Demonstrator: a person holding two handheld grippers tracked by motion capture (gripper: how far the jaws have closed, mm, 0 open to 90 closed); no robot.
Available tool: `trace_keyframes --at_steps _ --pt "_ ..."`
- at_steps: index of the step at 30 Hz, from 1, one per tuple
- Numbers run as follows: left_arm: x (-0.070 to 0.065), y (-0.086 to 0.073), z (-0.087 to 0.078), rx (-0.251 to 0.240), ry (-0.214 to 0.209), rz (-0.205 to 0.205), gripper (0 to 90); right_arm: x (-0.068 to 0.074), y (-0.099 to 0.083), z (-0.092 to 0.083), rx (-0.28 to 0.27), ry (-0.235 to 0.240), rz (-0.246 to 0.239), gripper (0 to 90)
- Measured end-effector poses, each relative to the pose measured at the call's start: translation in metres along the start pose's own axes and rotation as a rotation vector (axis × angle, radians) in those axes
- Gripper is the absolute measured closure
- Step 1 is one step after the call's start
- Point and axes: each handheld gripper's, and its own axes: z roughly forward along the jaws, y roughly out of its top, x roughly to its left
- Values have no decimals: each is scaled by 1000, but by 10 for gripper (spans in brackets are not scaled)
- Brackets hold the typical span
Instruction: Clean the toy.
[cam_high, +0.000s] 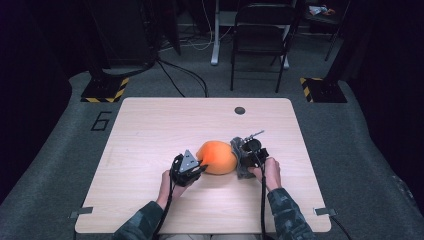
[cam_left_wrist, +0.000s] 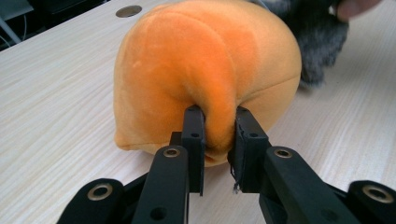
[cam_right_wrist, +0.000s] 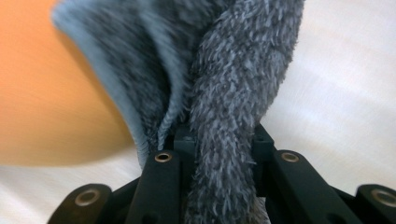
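At the middle of the wooden table (cam_high: 145, 130), my left gripper (cam_left_wrist: 219, 135) pinches a fold of the orange plush (cam_left_wrist: 196, 70) at its near-left end — jaws clamped on the fabric. Just right of it, my right gripper (cam_right_wrist: 219, 140) is clamped on the grey furry cloth (cam_right_wrist: 233, 84), which touches the plush's right side.

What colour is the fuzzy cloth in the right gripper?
Grey cloth, clearest in the right gripper view.
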Motion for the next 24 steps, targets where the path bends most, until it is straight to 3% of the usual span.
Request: trace_keyframes --at_steps 2,5,6,7,8,10,14,19,22,24 --pt "2 -1 0 -5 -1 -12 771 -1 -1 3 6 17 17 725" --pt "2 -1 0 -5 -3 -10 771 1 4 -8 -13 -37 -17 725" --pt "1 -1 0 -4 -6 -12 772 1 6 -14 -22 -28 -20 725" --pt "1 -1 0 -4 -10 -12 771 2 8 -20 -39 -24 -3 725" --pt "0 -1 0 -2 -11 -9 771 3 11 -29 -80 -27 -10 725" --pt "-1 0 0 1 -10 -3 771 8 16 -43 -109 -2 -23 725" --pt "-2 0 0 5 -2 11 771 33 25 -66 -193 22 -103 725" --pt "-4 1 1 0 -8 18 770 68 30 -79 -270 70 -195 725" --pt "-7 1 1 4 -6 31 770 82 31 -80 -286 95 -212 725" --pt "-8 1 2 8 -4 36 770 84 30 -73 -270 72 -239 724"
